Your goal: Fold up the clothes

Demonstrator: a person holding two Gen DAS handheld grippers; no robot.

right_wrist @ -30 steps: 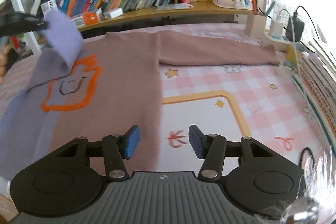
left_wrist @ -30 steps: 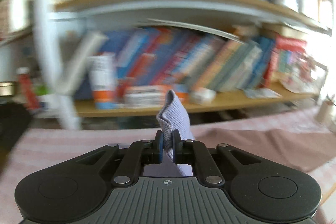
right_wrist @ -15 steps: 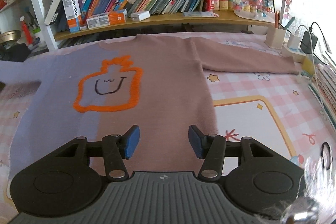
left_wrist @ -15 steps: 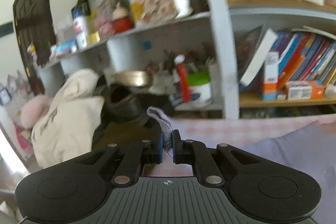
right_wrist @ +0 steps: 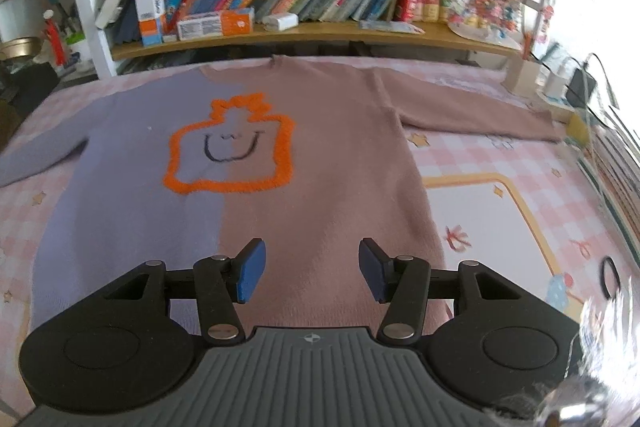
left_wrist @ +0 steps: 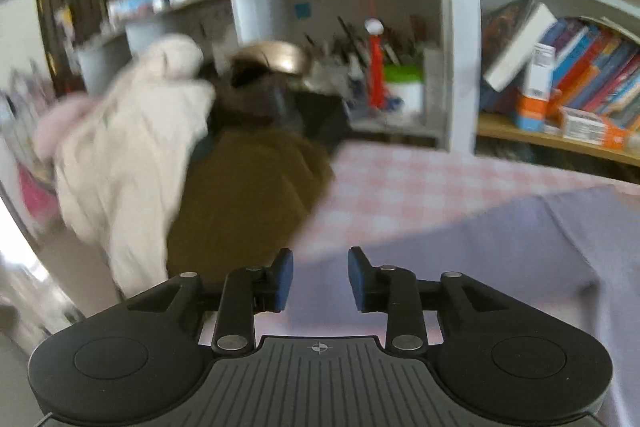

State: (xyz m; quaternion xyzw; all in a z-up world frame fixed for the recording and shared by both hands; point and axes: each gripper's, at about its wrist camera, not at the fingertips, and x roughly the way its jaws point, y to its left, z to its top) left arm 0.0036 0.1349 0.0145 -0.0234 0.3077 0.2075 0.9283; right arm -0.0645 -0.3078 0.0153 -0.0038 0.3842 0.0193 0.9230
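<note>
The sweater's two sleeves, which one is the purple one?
The sleeve stretched toward the image's left is purple. The other sleeve, stretched right, is dusty pink like that half of the sweater.

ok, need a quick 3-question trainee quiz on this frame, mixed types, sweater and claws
1. True or false: the left claw is shut on a sleeve.
2. Multiple choice: how does the sweater lie on the checked tablecloth? A) folded in half B) spread flat, front up, both sleeves out to the sides C) bunched in a heap
3. Fill in: the sweater's face motif is outlined in ____.

Key:
1. False. Its jaws have just been opening and nothing sits between them; the lilac sleeve lies on the cloth beyond.
2. B. The right claw hangs open over its hem.
3. Orange.
</note>
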